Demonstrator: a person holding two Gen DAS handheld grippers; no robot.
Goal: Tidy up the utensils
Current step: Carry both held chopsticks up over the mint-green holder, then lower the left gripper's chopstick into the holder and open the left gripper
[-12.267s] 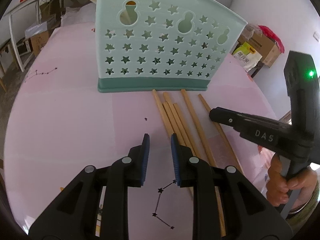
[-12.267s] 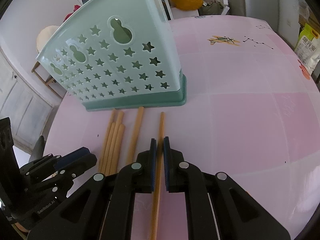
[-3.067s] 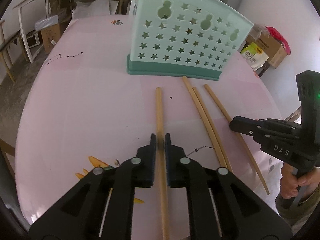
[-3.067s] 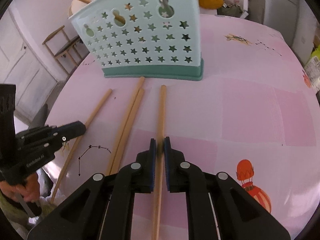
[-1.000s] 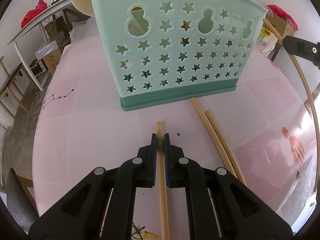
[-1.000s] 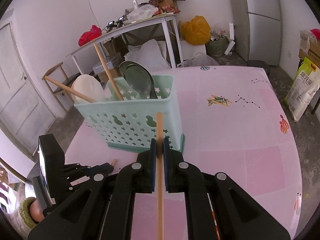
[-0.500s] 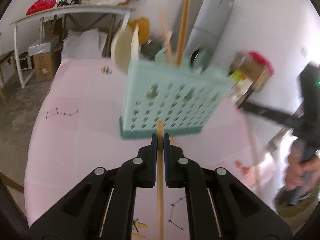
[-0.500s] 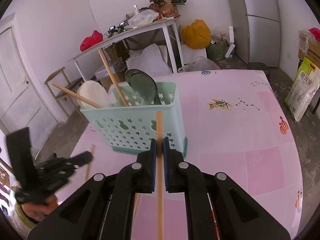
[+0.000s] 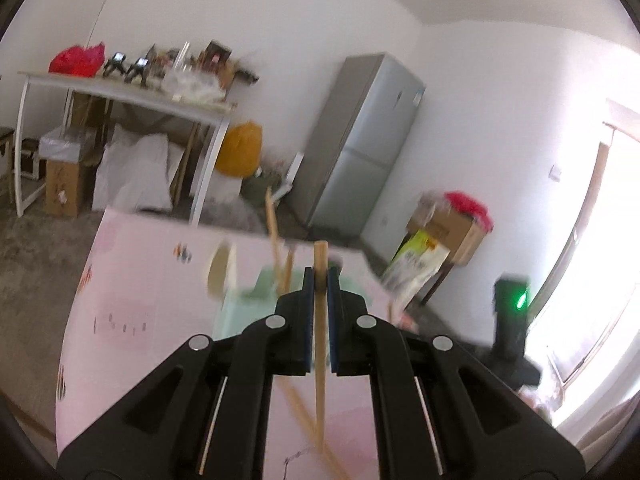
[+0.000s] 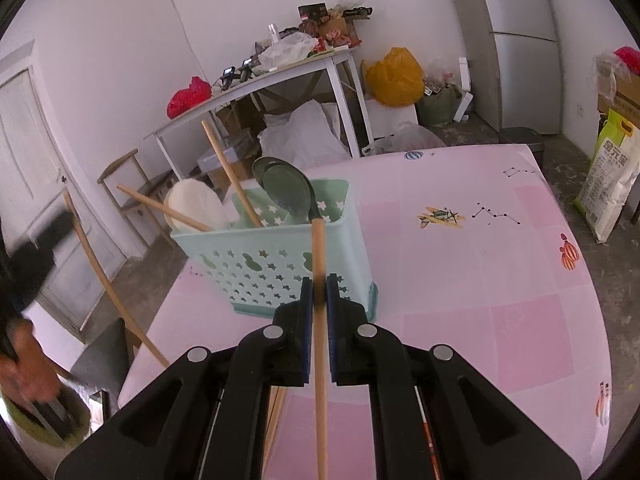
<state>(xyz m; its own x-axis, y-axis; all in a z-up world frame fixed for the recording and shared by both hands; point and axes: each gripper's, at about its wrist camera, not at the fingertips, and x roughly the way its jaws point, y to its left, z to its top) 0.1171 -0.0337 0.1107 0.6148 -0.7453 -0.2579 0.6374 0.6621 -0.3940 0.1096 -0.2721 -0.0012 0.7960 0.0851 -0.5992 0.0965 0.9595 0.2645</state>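
light: daylight, we see window (image 9: 600,280) glare — blur: left view smeared, perhaps motion | right: sharp, edges bowed

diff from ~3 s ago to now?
Both wooden chopsticks, then pinched flat on the pink table, are now lifted: the left hand-held gripper raises its chopstick high above the mint green star-cut plastic basket; the right hand-held gripper holds its chopstick before the basket. Both grips unchanged; basket unmoved.

Readable text: almost none

I see only large green characters on the sack (image 10: 609,176) beside the table (image 10: 460,240), and I cannot read them surely.
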